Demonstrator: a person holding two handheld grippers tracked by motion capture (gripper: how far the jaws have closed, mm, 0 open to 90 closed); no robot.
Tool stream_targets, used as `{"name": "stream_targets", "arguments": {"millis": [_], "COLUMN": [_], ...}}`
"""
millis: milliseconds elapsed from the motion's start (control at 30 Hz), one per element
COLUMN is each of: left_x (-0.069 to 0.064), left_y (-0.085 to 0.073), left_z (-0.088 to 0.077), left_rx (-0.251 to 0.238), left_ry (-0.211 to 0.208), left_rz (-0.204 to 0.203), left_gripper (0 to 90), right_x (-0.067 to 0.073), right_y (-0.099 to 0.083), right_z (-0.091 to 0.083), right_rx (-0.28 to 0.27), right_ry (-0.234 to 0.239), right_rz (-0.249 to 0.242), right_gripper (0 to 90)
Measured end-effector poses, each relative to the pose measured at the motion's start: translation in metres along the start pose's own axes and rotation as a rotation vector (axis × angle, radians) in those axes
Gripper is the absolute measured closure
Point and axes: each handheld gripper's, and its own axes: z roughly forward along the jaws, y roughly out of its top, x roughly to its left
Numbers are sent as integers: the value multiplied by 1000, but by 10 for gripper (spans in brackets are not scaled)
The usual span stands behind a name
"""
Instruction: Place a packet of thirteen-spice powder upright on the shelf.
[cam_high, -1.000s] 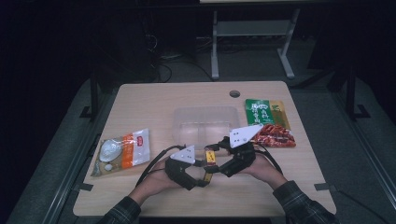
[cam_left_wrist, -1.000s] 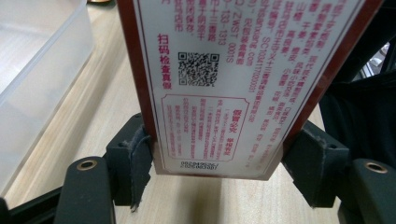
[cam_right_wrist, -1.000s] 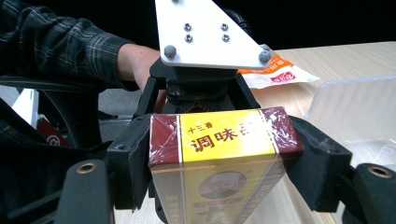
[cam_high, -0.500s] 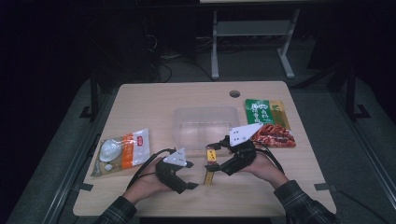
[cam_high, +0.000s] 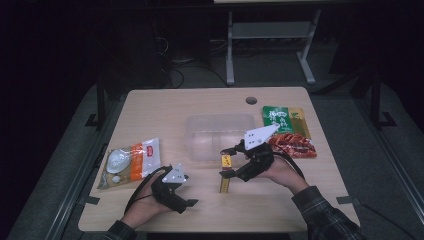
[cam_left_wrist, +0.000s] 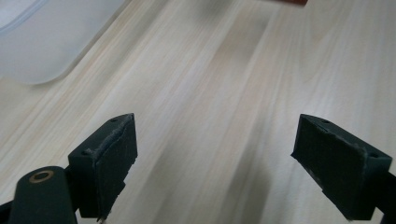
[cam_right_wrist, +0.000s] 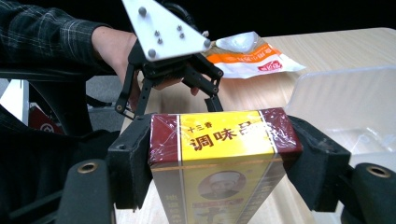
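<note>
The right gripper (cam_right_wrist: 219, 154) holds the yellow and dark red box (cam_right_wrist: 219, 158) tight between its jaws, just in front of the clear plastic tub (cam_high: 220, 135). The left gripper (cam_high: 192, 203) has just been opening and is wide with nothing in it. The box probably goes into the tub next, and that is not done yet.

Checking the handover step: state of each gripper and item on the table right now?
left gripper: jaws just opened, nothing between them
right gripper: shut on seasoning box
seasoning box: clamped, wrapper intact
clear plastic container: no lid, looks empty
orange-and-white packet: lying flat, sealed
green packet: lying flat
red packet: lying flat
</note>
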Motion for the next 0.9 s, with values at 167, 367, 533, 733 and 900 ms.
{"name": "stream_targets", "arguments": {"millis": [167,367,533,733,900], "left_x": [3,4,5,5,5], "left_y": [-1,-2,-2,-3,-3], "left_z": [-2,-3,-4,-3,-3], "left_rx": [2,5,-3,-8,-20], "left_ry": [13,20,20,3,-8], "left_rz": [6,13,8,-2,-16], "left_gripper": [134,135,135,135,136], "right_x": [-9,-24,-37,-55,-67], "right_y": [12,28,42,55,61], "right_z": [0,-2,-5,-5,-4], "right_rx": [4,0,-1,3,7], "right_ry": [3,-12,-24,-40,-42], "right_rz": [-17,-38,-48,-61,-77], "right_gripper": [306,306,306,306,306]}}
